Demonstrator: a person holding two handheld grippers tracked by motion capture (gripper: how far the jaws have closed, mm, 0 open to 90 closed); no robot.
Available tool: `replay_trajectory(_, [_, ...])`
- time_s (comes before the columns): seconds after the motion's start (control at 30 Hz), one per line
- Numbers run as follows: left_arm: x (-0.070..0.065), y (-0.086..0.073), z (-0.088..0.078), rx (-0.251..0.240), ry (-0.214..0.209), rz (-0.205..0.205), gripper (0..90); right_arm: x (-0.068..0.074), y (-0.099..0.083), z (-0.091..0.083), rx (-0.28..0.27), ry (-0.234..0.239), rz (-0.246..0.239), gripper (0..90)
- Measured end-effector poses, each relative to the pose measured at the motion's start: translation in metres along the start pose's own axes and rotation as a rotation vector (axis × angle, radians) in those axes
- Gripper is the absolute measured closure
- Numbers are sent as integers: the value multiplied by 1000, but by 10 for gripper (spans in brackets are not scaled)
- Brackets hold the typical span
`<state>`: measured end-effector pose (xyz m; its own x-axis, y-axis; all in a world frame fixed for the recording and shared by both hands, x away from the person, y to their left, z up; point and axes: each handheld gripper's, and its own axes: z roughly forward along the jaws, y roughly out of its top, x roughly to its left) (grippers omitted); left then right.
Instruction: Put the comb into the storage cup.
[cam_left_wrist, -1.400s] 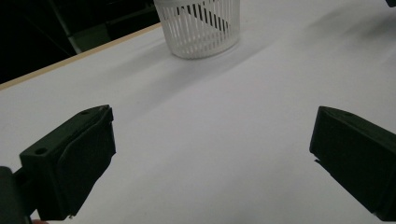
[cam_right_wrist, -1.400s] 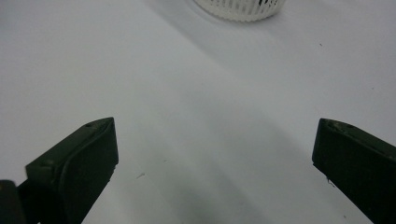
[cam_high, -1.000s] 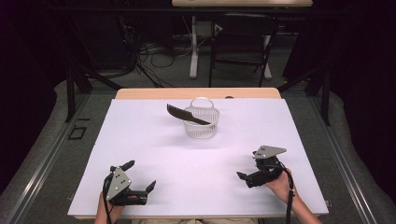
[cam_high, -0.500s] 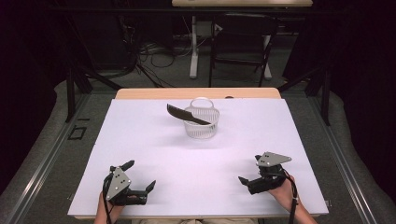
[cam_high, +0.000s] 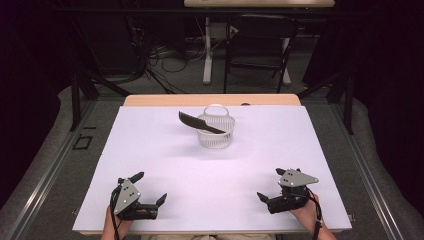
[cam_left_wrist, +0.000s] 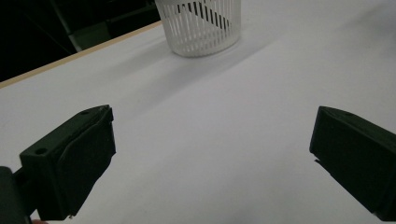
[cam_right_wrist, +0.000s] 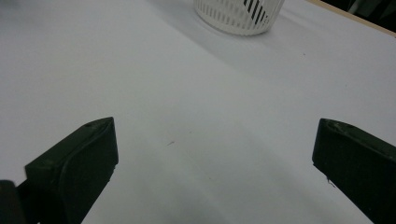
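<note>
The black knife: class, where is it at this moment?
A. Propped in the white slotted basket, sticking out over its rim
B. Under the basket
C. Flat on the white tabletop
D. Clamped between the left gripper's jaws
A: the black knife leans in the white slotted basket, its end jutting past the rim.

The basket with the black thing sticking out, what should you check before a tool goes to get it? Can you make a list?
1. Left tool open: ok, jaws wide apart.
2. Right tool open: ok, jaws wide apart.
3. Both tools empty: ok, nothing between the jaws.
4. White basket upright: ok, standing on the white table cover.
5. Black thing reachable: ok, it leans out over the basket's rim toward the left.
6. What the black thing is, and how firmly it sits: cannot tell.
</note>
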<state>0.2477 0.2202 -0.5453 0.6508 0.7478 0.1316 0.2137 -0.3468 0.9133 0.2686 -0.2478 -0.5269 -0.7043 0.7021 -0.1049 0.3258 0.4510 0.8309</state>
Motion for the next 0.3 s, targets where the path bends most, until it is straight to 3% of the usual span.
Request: replay_trajectory(0.3, [0,0,1,2,-1,-2,3,-3,-1,3,27,-13,1,0])
